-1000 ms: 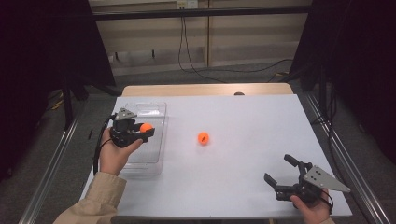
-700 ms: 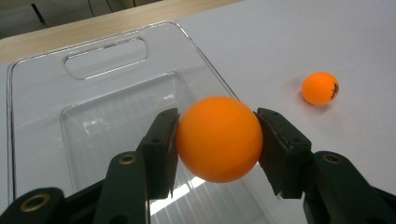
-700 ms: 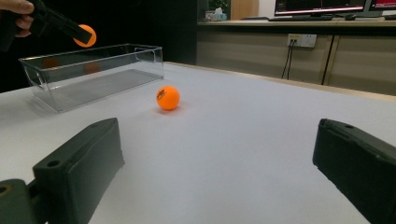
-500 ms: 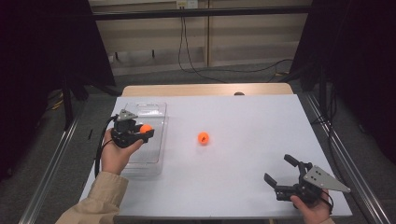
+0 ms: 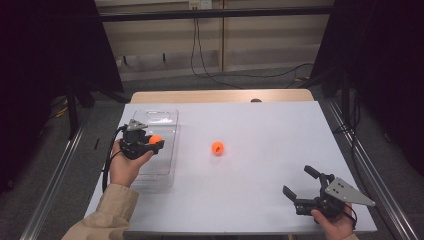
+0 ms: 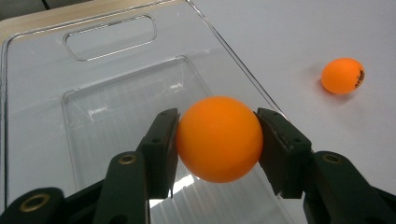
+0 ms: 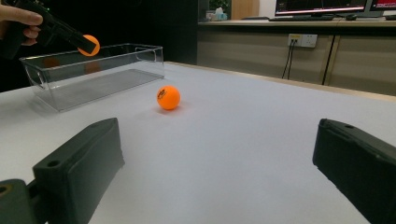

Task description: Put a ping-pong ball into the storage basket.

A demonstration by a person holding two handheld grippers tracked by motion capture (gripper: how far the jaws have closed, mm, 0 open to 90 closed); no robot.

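Left gripper (image 5: 150, 143) pinches an orange ball (image 6: 219, 138) above the clear bin (image 5: 167, 120) at the table's left. Best to lower it inside before releasing, so it doesn't bounce out. Second ball (image 5: 217, 148) sits mid-table; right gripper (image 5: 304, 186), jaws spread, near right.

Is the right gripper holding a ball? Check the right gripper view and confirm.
No. The right gripper stands open with only bare white table between its jaws, and the loose orange ball lies well ahead of it.
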